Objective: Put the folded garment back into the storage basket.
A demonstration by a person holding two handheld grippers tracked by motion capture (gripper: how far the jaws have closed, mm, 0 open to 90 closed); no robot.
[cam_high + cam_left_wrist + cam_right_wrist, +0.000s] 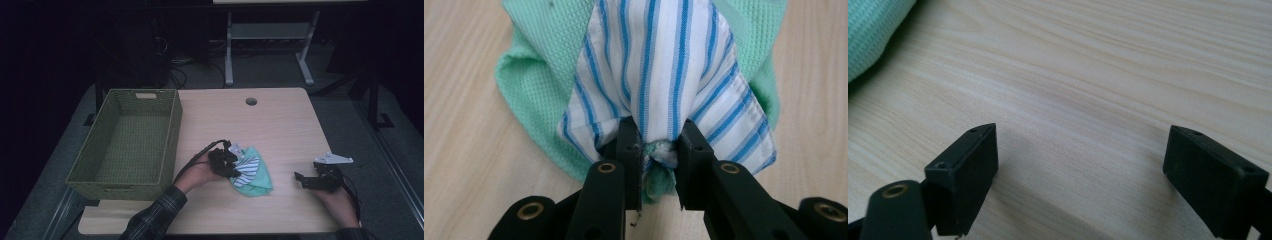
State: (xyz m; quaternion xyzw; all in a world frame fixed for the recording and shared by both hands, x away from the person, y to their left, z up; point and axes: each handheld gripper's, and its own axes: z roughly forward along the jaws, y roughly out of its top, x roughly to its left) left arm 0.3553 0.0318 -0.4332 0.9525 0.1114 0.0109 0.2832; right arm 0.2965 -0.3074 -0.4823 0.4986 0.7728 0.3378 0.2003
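Observation:
A mint-green knit cloth (259, 179) lies bunched on the wooden table (280, 125), with a white cloth with blue stripes (248, 169) on top of it. My left gripper (234, 167) is shut on a pinched fold of the striped cloth (664, 75) together with a bit of the green cloth (539, 75); the bunched fabric fills the gap between the pads (630, 145). My right gripper (301, 178) rests low over bare wood to the right of the cloths, open, nothing between its fingers (973, 165). A corner of the green cloth (870, 35) shows at its upper left.
A green woven basket (170, 145) stands at the table's left side, with nothing inside. A round cable hole (251, 101) sits near the table's far edge. A white desk frame (270, 45) stands on the floor beyond.

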